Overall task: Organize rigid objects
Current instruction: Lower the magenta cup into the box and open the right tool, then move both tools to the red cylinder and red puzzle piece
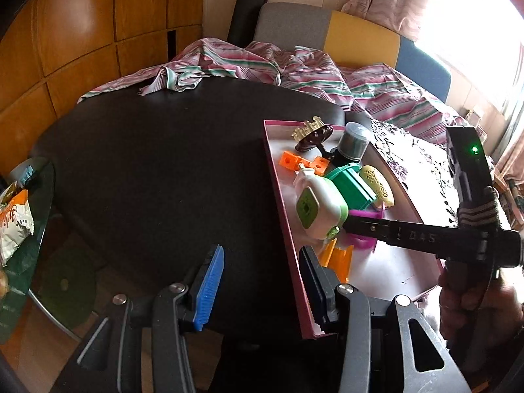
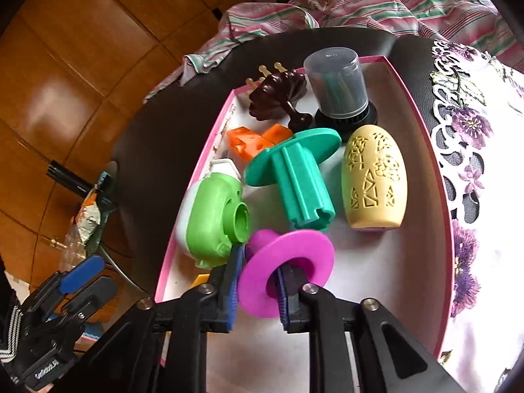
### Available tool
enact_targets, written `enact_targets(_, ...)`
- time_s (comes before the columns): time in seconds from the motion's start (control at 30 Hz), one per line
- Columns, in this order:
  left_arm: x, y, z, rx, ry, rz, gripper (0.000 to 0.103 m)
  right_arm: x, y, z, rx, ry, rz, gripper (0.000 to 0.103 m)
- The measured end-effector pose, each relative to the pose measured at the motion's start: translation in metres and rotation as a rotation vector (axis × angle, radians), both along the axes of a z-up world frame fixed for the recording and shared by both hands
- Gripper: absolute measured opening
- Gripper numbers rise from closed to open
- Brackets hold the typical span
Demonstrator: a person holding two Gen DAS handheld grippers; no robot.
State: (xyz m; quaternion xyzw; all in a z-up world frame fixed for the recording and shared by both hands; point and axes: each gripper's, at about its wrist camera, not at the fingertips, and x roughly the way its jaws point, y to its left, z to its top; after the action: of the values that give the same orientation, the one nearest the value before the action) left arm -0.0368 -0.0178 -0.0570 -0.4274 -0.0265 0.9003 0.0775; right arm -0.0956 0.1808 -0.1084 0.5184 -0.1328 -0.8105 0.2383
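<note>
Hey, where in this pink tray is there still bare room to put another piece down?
Free: the tray floor near the camera, right of the magenta spool and below the cream egg. Crowded: the far and left part, with the teal spool, green part, orange pieces and grey jar.

Your pink-walled tray (image 2: 422,121) sits on the dark worktop (image 1: 157,170), crowded with rigid pieces: a magenta flanged spool (image 2: 288,271) lying tilted at the near end, a green-and-white casing (image 2: 213,222) on its side just left of it, and a teal flanged hub (image 2: 294,177) leaning behind. To the right you have a cream cut-out egg shell (image 2: 373,177) lying down, with orange blocks (image 2: 255,142), a dark brown clip (image 2: 275,96) and a grey-capped cylinder (image 2: 337,82) standing upright at the far end.
</note>
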Motion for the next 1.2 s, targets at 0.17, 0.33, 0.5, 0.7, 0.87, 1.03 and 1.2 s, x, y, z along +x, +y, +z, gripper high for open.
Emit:
enact_targets(0.17, -0.001, -0.003, -0.003, 0.002, -0.006, 0.011, 0.049, 0.002, 0.004, 0.005, 0.006, -0.008, 0.008, 0.024)
enact_targets(0.33, -0.001, -0.004, -0.003, 0.003, -0.006, 0.014, 0.049, 0.006, 0.008, 0.013, -0.006, -0.002, -0.006, 0.031)
enact_targets(0.5, 0.000, -0.005, -0.003, 0.003, -0.005, 0.014, 0.049, 0.009, 0.014, 0.021, 0.001, 0.013, -0.024, 0.032)
enact_targets(0.7, 0.001, -0.005, 0.000, 0.001, 0.003, 0.020, 0.049, 0.016, 0.025, 0.033, 0.001, 0.040, -0.050, 0.032)
enact_targets(0.87, 0.002, -0.003, 0.003, -0.003, 0.010, 0.016, 0.049, 0.024, 0.039, 0.048, 0.014, 0.076, -0.073, 0.032)
enact_targets(1.03, 0.002, 0.001, 0.006, -0.008, 0.017, 0.005, 0.049, 0.033, 0.062, 0.061, 0.025, 0.107, -0.115, 0.032)
enact_targets(1.2, 0.003, 0.006, 0.008, -0.015, 0.019, -0.004, 0.049, 0.042, 0.091, 0.069, 0.045, 0.117, -0.173, 0.032)
